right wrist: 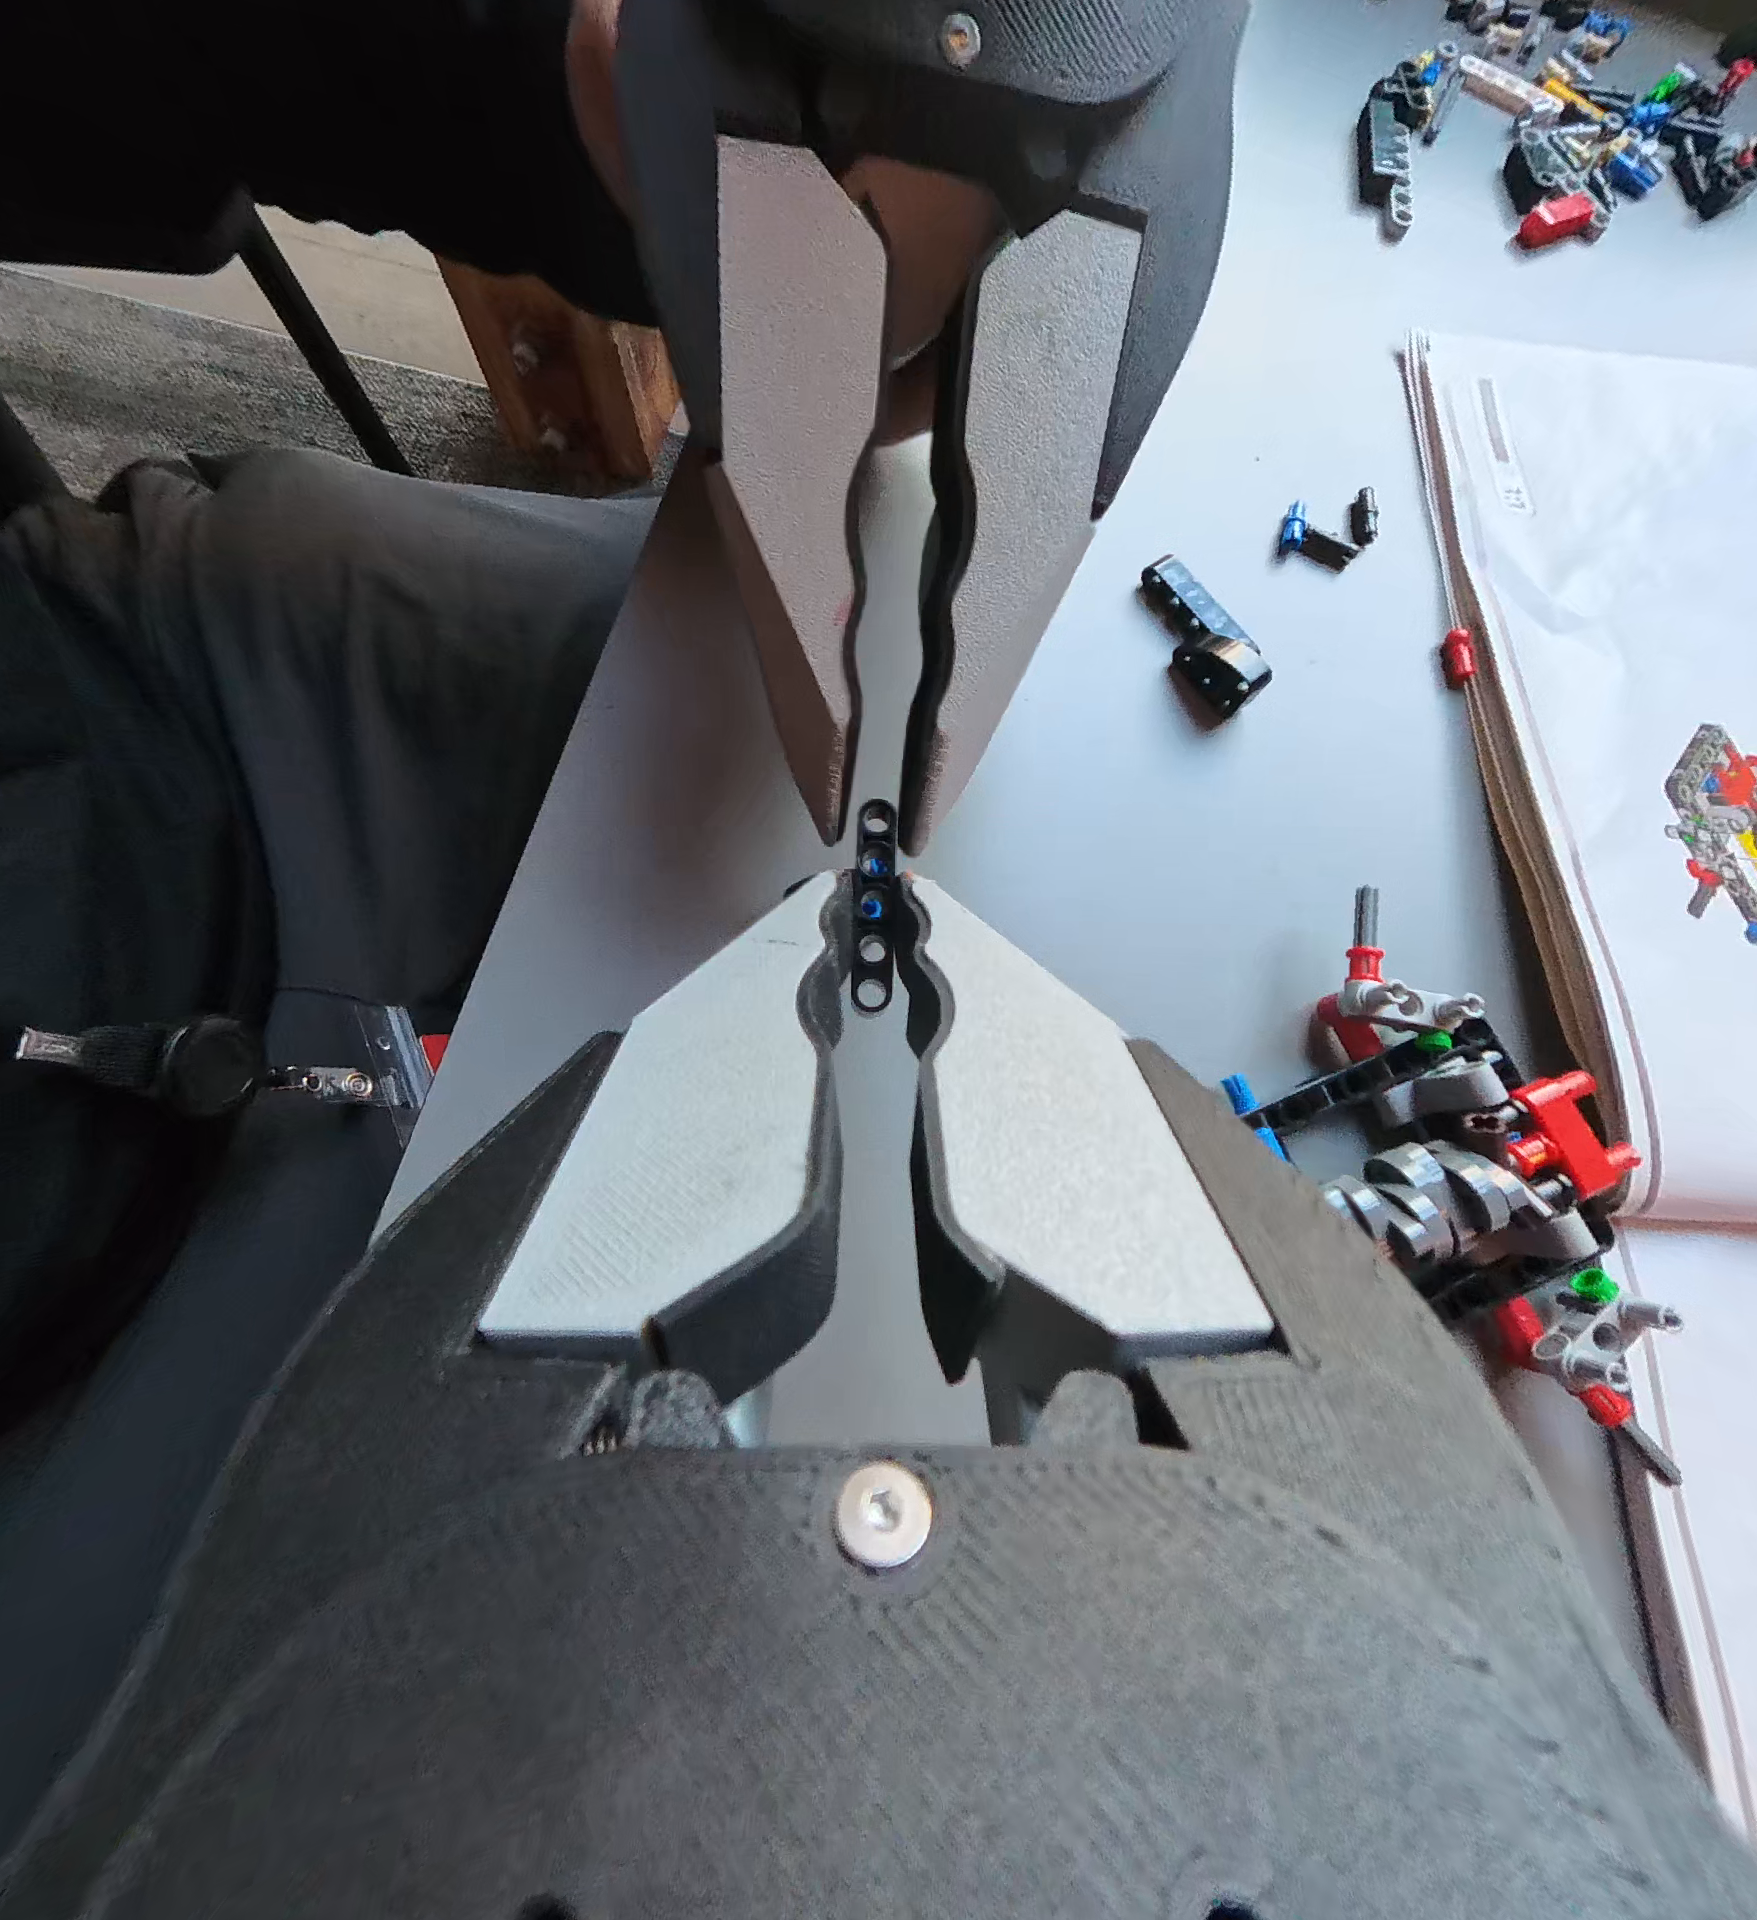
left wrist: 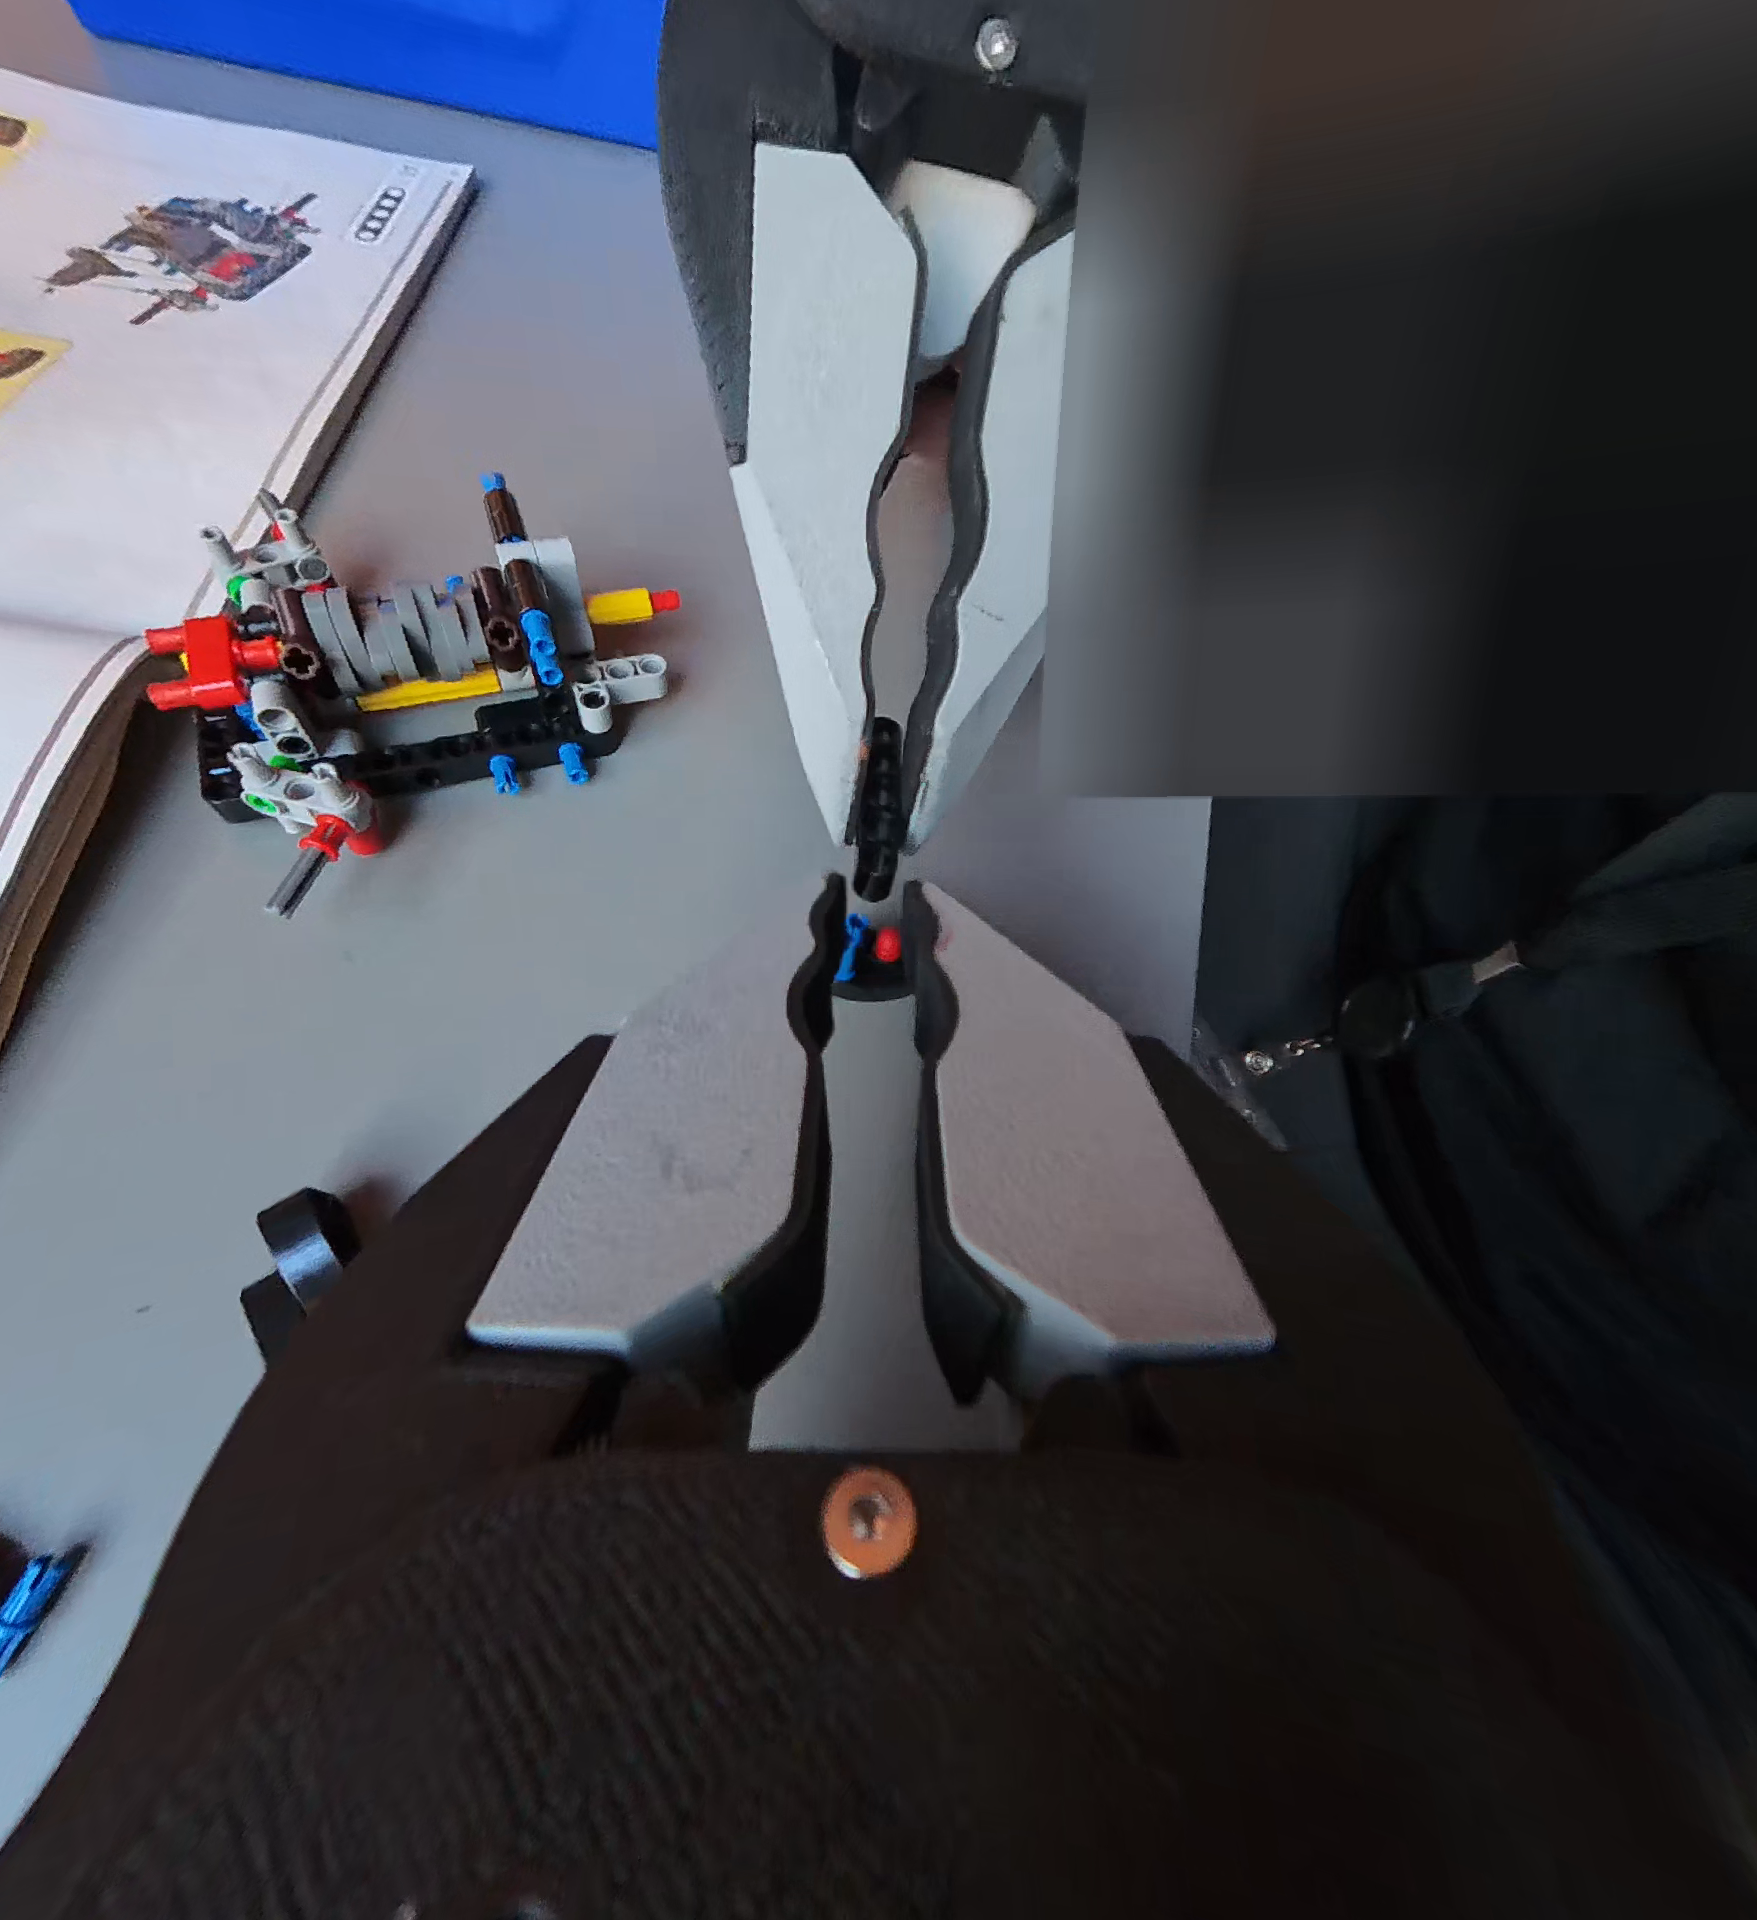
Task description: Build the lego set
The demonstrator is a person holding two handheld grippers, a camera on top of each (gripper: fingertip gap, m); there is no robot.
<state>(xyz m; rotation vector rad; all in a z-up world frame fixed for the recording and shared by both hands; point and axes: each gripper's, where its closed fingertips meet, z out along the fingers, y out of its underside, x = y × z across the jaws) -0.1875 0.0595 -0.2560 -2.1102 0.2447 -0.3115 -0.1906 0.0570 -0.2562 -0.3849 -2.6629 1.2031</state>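
— Between both claw tips, what's pinched?
— Right claw (right wrist: pixel 872 935) clamps a black holed beam (right wrist: pixel 874 914); left claw (left wrist: pixel 872 940) nips a small piece with blue and red pins (left wrist: pixel 869 945), tip to tip.
— Build?
— Half-built lego model (left wrist: pixel 406 665) on the tabletop (left wrist: pixel 562 935), left of left claw, by the manual (left wrist: pixel 126 312).

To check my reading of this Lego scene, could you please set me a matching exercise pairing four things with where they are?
Things:
1. black holed beam
2. blue pin
3. partly built model
4. pile of loose parts

Places:
A. on the table at the open booklet's edge
B. between the left tongs' fingers
C. heaped on the table, apart from the booklet
D. gripped in the right tongs

Pairs: 1-D, 2-B, 3-A, 4-C
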